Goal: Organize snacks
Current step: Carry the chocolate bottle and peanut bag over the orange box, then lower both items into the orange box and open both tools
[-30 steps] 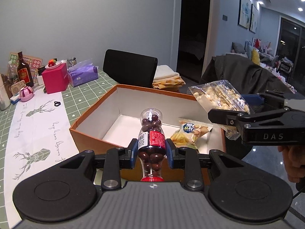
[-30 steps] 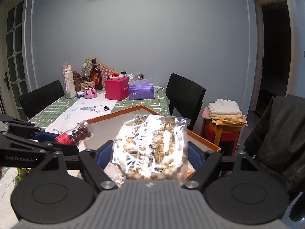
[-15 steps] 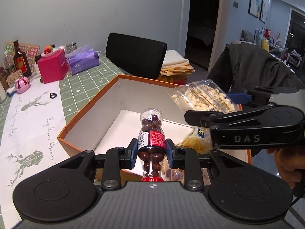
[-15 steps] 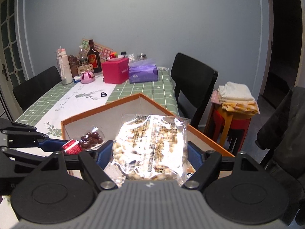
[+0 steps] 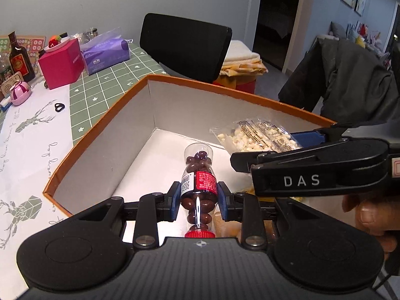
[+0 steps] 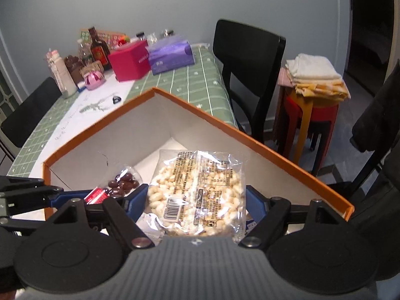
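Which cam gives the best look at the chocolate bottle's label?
Left wrist. The chocolate bottle sits centred between the left gripper pads, its red label and barcode facing the lens, red cap nearest. The right wrist view shows only the bottle's clear end and a red sliver of label, partly hidden behind the right gripper's finger.

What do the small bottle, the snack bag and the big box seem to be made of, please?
Small bottle: apparently clear glossy plastic, since the dark round sweets show through; red screw cap.
Snack bag: thin transparent film, crinkled and glaring.
Big box: probably cardboard, with matte white walls and a thin orange edge.
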`<state>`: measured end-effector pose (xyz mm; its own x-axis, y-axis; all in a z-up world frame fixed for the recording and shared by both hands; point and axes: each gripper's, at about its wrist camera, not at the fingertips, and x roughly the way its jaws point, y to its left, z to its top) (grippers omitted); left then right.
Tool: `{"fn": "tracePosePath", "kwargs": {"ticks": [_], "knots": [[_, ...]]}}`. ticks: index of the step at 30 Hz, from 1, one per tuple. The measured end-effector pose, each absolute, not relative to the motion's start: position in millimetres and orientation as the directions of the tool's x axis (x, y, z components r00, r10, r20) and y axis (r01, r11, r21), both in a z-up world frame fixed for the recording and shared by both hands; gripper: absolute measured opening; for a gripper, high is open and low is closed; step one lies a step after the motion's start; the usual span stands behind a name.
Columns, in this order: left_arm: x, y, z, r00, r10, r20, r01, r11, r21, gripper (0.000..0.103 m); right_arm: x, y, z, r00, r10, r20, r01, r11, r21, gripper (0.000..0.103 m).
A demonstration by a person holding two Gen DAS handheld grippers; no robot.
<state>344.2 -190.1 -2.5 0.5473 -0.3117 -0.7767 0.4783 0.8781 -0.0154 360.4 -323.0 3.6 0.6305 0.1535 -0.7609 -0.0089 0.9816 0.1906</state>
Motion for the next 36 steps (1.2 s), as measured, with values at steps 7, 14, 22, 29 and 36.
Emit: {"fn": "tracePosePath", "kwargs": {"ticks": [7, 14, 22, 29, 36], "knots": [[348, -199, -15, 0.537, -0.272, -0.799, 0.480, 0.877, 0.023, 0.034, 374, -314, 4, 0.570, 0.132, -0.811, -0.048, 0.991, 0.127, 0.078], [353, -201, -24, 0.521, -0.251, -0.816, 0.461, 0.887, 0.021, 0.034, 393, -298, -8, 0.516, 0.090, -0.852, -0.066, 0.996, 0.065, 0.078], [351, -204, -40, 0.507, -0.221, -0.833, 0.478, 0.876, 0.058, 0.034, 397, -293, -11, 0.476, 0.067, -0.877, -0.081, 0.996, 0.032, 0.080], [344, -207, -40, 0.495, -0.216, -0.841, 0.503, 0.861, 0.075, 0.053, 394, -293, -13, 0.454, 0.078, -0.888, -0.087, 0.995, 0.043, 0.085], [327, -207, -43, 0.467, -0.164, -0.869, 0.494, 0.863, 0.102, 0.047, 378, -292, -13, 0.430, 0.099, -0.897, -0.104, 0.993, 0.060, 0.085]]}}
